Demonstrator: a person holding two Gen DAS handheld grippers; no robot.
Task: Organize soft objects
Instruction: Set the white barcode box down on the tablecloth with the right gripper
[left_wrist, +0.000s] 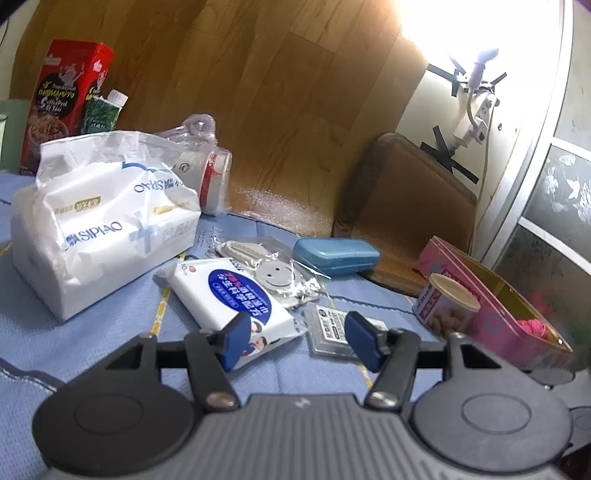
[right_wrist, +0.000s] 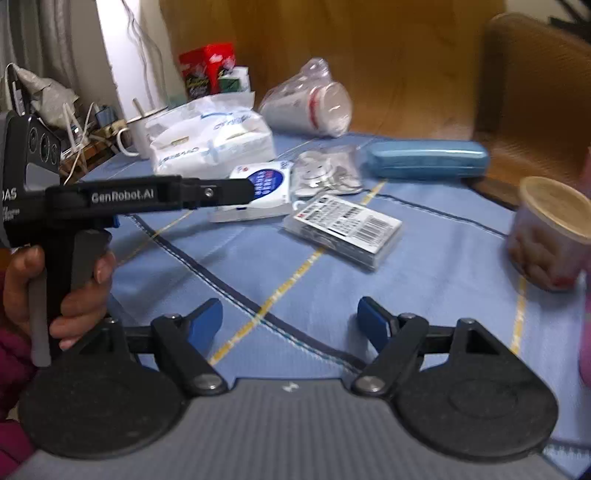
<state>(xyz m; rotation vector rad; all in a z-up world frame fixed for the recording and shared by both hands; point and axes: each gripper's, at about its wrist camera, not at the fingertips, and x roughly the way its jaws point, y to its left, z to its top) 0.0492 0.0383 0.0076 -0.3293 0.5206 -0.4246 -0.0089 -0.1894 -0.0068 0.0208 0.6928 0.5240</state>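
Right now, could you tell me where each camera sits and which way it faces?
Left wrist: on the left gripper, looking down at the wipes pack and tissue bag.
Right wrist: on the right gripper, facing the blue tablecloth; a hand holding the left gripper shows.
Shared: wipes pack, tissue bag, blue case.

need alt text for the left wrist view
Open left tongs hover over a blue tablecloth, just in front of a white wet-wipes pack. A large tissue pack stands behind to the left, a pink box to the right.
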